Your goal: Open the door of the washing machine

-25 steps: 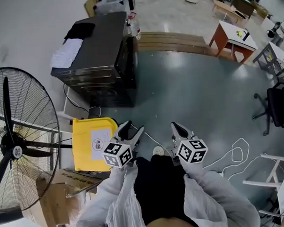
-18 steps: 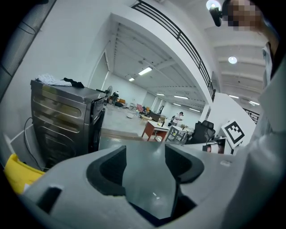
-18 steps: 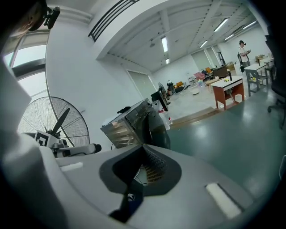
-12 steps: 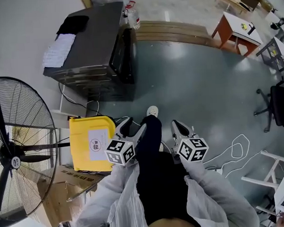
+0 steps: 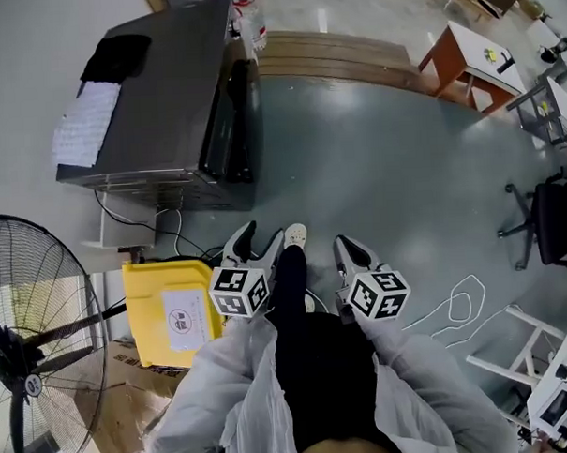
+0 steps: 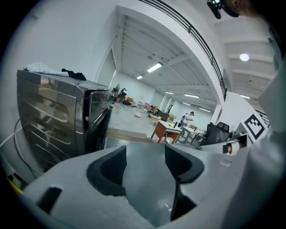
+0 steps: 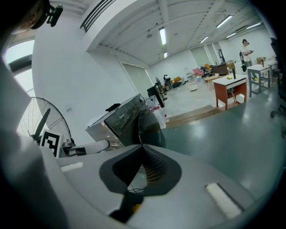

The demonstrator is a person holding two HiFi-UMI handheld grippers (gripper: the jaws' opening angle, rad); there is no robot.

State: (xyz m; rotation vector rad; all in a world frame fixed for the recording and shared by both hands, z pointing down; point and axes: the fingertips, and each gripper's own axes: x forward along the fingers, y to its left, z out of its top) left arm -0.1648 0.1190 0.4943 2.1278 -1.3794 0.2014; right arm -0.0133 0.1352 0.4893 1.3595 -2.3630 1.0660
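The dark grey washing machine [image 5: 156,100] stands at the upper left of the head view, its dark door [image 5: 230,120] facing right and looking closed. A black cloth and a white cloth lie on its top. My left gripper [image 5: 261,236] is held at waist height, well short of the machine, jaws open and empty. Beside it, my right gripper [image 5: 345,246] has its jaws shut on nothing. The machine [image 6: 62,116] shows at the left beyond the open left gripper [image 6: 145,156]. In the right gripper view the machine [image 7: 127,118] sits behind the closed tips of the right gripper [image 7: 143,150].
A yellow box [image 5: 170,310] and a big standing fan [image 5: 31,363] are at my left, with cables on the floor by the machine. A wooden platform [image 5: 337,54], a red-legged table [image 5: 464,58], an office chair [image 5: 550,209] and a white cable [image 5: 465,302] lie ahead and right. My shoe [image 5: 296,235] is between the grippers.
The person has stepped forward, so the washing machine is nearer and the fan and yellow box have slid back. Both grippers keep the same pose and jaw state.
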